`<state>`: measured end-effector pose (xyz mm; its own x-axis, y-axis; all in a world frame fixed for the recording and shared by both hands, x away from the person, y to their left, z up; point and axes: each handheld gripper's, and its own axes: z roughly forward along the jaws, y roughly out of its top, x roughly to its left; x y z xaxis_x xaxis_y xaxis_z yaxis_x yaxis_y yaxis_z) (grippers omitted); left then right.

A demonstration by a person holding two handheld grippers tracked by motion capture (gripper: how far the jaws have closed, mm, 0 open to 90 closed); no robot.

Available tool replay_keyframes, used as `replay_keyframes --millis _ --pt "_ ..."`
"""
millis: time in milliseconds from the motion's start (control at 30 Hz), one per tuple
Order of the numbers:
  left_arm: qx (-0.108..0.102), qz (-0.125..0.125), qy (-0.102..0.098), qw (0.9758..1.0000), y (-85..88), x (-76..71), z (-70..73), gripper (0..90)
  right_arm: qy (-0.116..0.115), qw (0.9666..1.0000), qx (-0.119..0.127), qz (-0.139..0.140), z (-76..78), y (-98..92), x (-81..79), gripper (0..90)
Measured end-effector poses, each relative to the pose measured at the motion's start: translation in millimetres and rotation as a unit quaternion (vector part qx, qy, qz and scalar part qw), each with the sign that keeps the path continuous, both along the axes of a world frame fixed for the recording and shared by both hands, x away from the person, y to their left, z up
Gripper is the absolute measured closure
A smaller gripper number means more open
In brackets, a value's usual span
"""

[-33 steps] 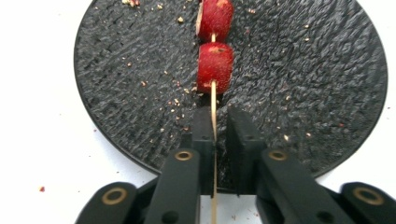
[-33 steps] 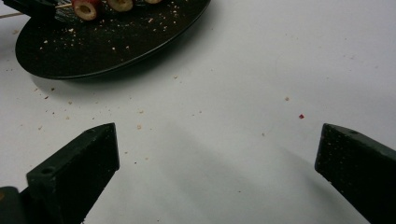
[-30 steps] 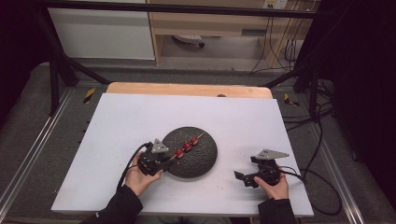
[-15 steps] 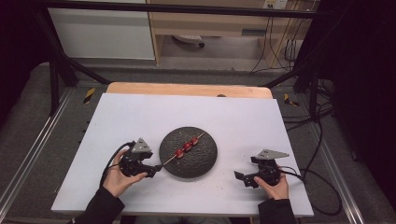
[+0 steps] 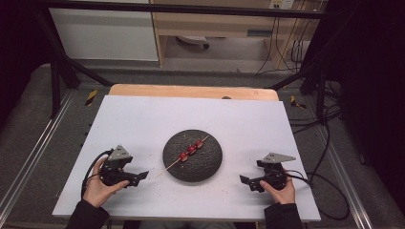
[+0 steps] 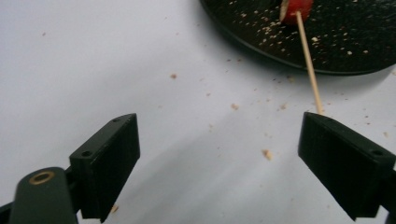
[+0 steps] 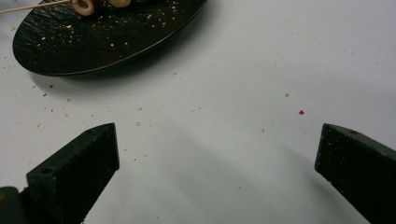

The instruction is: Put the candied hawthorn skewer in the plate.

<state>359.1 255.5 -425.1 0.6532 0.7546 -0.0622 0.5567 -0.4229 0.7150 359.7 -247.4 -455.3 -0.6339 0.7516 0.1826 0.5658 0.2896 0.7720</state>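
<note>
Two grippers sit on the white table (image 5: 143, 119), one at each side of the dark plate (image 5: 210, 167), seen from the high view. The plate is near the middle of the table, and the skewer (image 5: 190, 150) lies across it with three red pieces; its bare stick end goes over the plate's rim toward the left gripper (image 5: 138, 177). This gripper rests on the table to the left of the plate, apart from it, in the person's left hand (image 5: 98, 188). The right gripper (image 5: 246, 182) rests to the right of the plate, also apart from it, in the right hand (image 5: 282, 191).

From the left gripper view, the jaws are spread wide and have just been opening; nothing is between them, only table with small crumbs (image 6: 267, 154). The plate (image 6: 261, 32) is ahead of them, and the skewer (image 6: 308, 65) comes off its rim, with the stick end just in front of one jaw tip. I cannot tell if it touches that jaw.

From the right gripper view, the jaws are spread wide too, with bare table between. The plate (image 7: 93, 42) is ahead, and the skewer (image 7: 32, 6) with its pieces lies on the far part of it.
</note>
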Motion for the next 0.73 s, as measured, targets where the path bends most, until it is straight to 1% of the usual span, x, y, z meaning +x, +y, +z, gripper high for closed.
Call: replay_keyframes --millis 100,233,333,367,433,500,600,733 --pt "-0.009 0.013 -0.002 0.9999 7.9 -3.2 -8.9 8.6 0.001 1.0000 -0.003 0.002 -0.4 0.1 0.3 0.7" --pt "-0.017 0.022 0.001 0.9996 16.6 -7.6 -18.5 7.2 0.005 1.0000 -0.005 0.002 -1.5 1.1 0.0 0.6" --pt "-0.024 0.024 -0.004 0.9994 23.1 -11.0 -24.5 7.0 0.007 0.9999 -0.010 0.003 -2.4 1.5 0.0 0.6" --pt "-0.023 0.023 -0.005 0.9994 25.3 -11.6 -26.0 6.9 0.009 0.9999 -0.011 0.001 -2.6 1.8 0.0 0.6" --pt "-0.023 0.027 -0.002 0.9994 27.3 -12.6 -27.8 7.0 0.007 0.9999 -0.013 0.003 -3.2 1.9 0.2 0.7" --pt "-0.020 0.024 -0.007 0.9995 28.7 -14.3 -28.6 7.0 0.008 0.9999 -0.015 0.004 -3.4 1.9 0.1 0.6" --pt "-0.022 0.026 -0.012 0.9994 29.3 -14.4 -27.7 7.0 0.013 0.9998 -0.016 0.004 -4.4 3.0 -0.4 0.7" --pt "-0.021 0.024 -0.014 0.9994 29.6 -14.6 -26.4 7.0 0.015 0.9996 -0.022 0.004 -5.6 3.7 0.5 0.7"
